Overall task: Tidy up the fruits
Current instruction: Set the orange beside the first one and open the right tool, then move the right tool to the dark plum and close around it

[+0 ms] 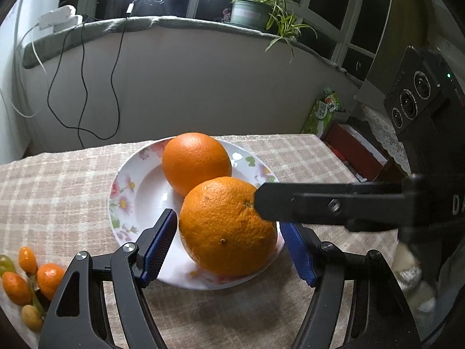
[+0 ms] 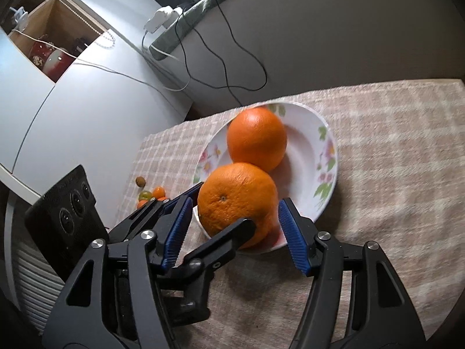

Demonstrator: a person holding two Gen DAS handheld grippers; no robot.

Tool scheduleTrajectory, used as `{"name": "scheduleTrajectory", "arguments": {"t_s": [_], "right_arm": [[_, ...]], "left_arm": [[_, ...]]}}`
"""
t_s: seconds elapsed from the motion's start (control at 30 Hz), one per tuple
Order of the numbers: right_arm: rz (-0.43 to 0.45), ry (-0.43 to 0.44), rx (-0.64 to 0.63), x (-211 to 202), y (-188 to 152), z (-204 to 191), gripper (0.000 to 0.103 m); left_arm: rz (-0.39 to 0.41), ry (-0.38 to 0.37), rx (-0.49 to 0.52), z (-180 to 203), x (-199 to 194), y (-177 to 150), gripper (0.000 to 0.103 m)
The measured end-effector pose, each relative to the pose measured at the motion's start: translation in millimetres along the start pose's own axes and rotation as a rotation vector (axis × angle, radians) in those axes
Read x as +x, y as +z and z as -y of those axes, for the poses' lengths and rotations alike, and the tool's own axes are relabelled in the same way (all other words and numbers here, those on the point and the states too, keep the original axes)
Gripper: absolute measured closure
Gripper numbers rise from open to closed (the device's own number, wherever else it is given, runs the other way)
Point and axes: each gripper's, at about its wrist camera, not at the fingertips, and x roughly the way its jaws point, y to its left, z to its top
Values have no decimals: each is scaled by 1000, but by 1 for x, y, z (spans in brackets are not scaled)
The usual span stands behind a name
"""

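Note:
A white floral plate [image 1: 128,195] [image 2: 316,142] on the checked tablecloth holds two oranges. The far orange [image 1: 196,161] [image 2: 257,138] lies at the back of the plate. The near orange [image 1: 226,226] [image 2: 235,200] rests on the plate's front rim. My left gripper [image 1: 229,250] is open, its blue pads on both sides of the near orange with small gaps. My right gripper [image 2: 235,232] is open too and straddles the same orange from the other side. One right finger [image 1: 319,203] touches the orange's right side in the left wrist view.
Several small kumquats and a green grape [image 1: 26,276] [image 2: 151,196] lie on the cloth left of the plate. A black device [image 1: 418,93] stands at the right. A wall with dangling cables [image 1: 84,87], a sill and a potted plant [image 1: 255,8] lie behind the table.

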Motion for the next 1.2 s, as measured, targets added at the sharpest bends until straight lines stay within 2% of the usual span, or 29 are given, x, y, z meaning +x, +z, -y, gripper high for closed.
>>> {"name": "scheduleTrajectory", "arguments": {"t_s": [0.27,0.53,0.83,1.03,1.2], "right_arm": [[19,-13,22,-4,-4,4,31],[66,-44,-13,-15,-8,-6,25],[136,-105,-91,-31,-26,-30,24],[222,-133,-177,-41,-40,-53,21],[229,-157,-293,-35,-54,-84,20]], "left_arm": [[7,-1,-17,-8,-10,-2,31],[26,6,-18,-12,-31,-12,31],[64,27,-37,-30,-70,-30,31],[93,100,-24,-50,-105,-54,31],[104,161,-66,-77,-135,-76,31]]}}
